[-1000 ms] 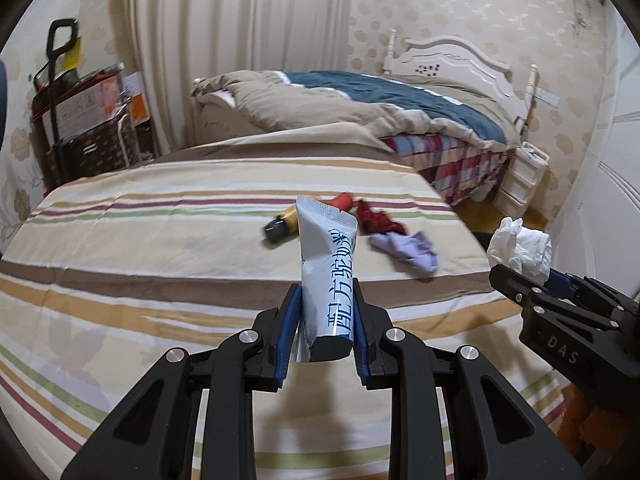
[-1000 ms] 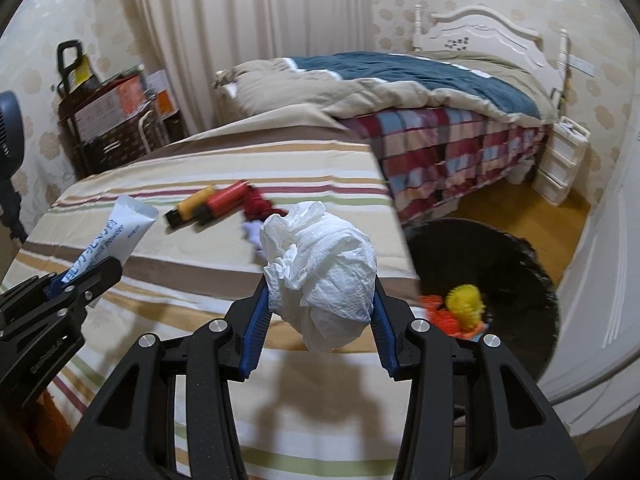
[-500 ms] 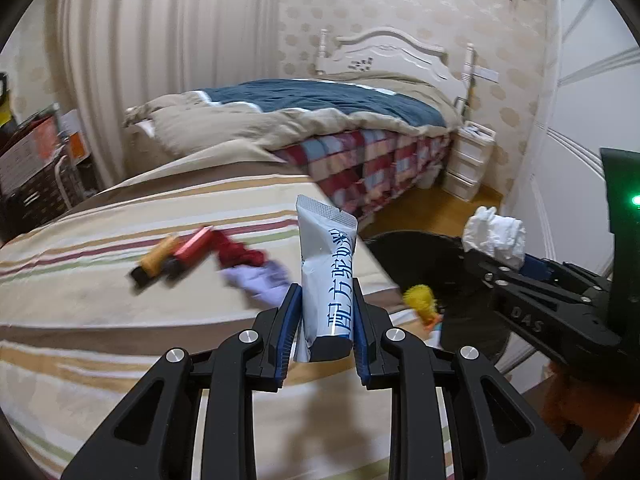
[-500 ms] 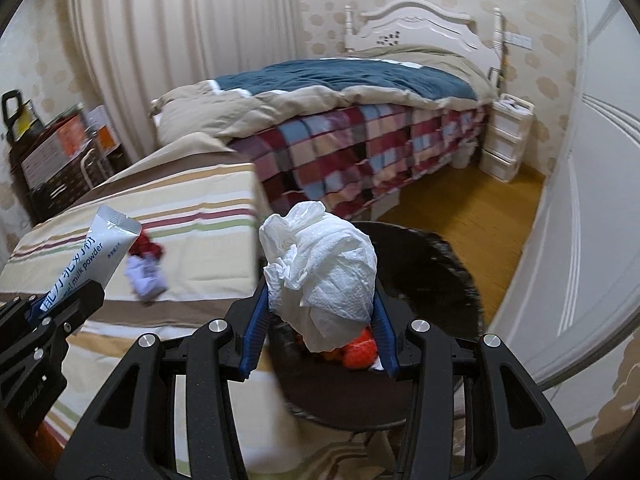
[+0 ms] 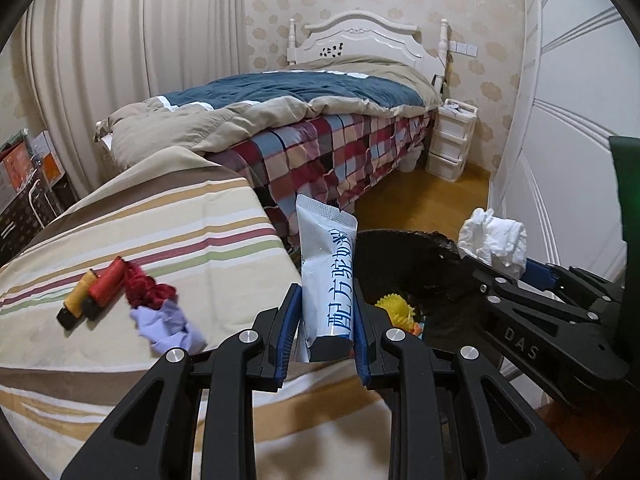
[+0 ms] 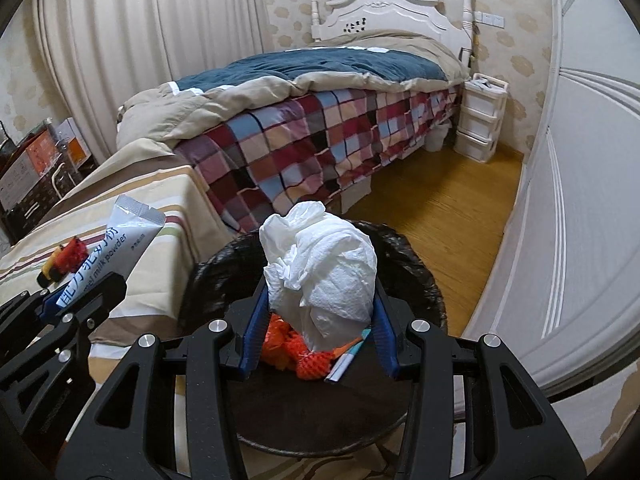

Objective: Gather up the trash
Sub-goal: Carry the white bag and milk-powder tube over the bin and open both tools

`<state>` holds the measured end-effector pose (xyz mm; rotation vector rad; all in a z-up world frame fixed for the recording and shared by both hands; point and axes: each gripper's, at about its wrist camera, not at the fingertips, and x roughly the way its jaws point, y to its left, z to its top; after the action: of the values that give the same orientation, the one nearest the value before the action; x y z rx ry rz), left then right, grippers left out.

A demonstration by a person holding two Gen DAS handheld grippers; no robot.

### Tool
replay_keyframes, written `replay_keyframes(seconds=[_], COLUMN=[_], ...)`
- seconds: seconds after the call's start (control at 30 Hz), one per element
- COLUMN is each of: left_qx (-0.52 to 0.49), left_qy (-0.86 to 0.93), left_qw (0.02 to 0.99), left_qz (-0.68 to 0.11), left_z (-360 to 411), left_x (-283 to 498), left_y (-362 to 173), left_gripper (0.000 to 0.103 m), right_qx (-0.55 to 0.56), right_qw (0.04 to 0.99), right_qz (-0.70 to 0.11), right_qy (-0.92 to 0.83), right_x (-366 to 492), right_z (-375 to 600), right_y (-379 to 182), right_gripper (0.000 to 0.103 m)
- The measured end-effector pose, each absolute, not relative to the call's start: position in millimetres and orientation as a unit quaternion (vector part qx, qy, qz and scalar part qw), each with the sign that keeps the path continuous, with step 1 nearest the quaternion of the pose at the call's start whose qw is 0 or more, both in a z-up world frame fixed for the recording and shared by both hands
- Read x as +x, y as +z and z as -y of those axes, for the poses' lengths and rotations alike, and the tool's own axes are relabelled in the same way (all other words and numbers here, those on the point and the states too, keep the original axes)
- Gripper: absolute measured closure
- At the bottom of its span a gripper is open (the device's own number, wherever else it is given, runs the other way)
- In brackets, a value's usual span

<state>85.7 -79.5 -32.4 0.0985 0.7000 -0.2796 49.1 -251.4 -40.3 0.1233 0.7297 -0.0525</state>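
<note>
My left gripper (image 5: 325, 320) is shut on a white milk powder sachet (image 5: 326, 276) with blue print, held upright at the striped table's right edge, beside the bin. My right gripper (image 6: 318, 320) is shut on a crumpled white tissue wad (image 6: 324, 272) and holds it right above the black-lined trash bin (image 6: 412, 256). The bin (image 5: 404, 252) holds orange netting (image 6: 292, 350) and a yellow spiky ball (image 5: 394, 306). On the table lie a yellow tube and a red tube (image 5: 90, 296), a red wrapper (image 5: 146, 290) and a purple crumpled scrap (image 5: 168, 328).
The striped tablecloth (image 5: 140, 232) covers the table at left. A bed with a plaid cover (image 6: 320, 140) stands behind. A white drawer unit (image 6: 480, 116) is at the far wall, a white door (image 6: 592, 200) at right, a wood floor (image 6: 440, 208) between.
Both grippers have swung right from over the table toward the bin. The tissue now hangs over the bin's opening; the sachet is at the table's edge beside it.
</note>
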Motion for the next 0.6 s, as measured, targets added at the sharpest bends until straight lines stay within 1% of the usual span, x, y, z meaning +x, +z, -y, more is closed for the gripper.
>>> replay_keyframes(seconds=[0.53, 0.6], left_qx=[0.059, 0.059], left_qy=[-0.133, -0.134], left_qw=[0.921, 0.920], left_qz=[-0.362, -0.363], left_z=[100.9, 101.0], left_x=[109.2, 109.3], left_y=[-49.8, -49.6], left_gripper=[0.077, 0.068], right_qx=[0.069, 0.069], right_qw=[0.924, 0.924], right_qz=[-0.373, -0.372], right_qy=[-0.047, -0.049], right_x=[62.8, 63.1], right_z=[268.9, 269.5], right_y=[-59.1, -59.3], right_gripper=[0.057, 0.057])
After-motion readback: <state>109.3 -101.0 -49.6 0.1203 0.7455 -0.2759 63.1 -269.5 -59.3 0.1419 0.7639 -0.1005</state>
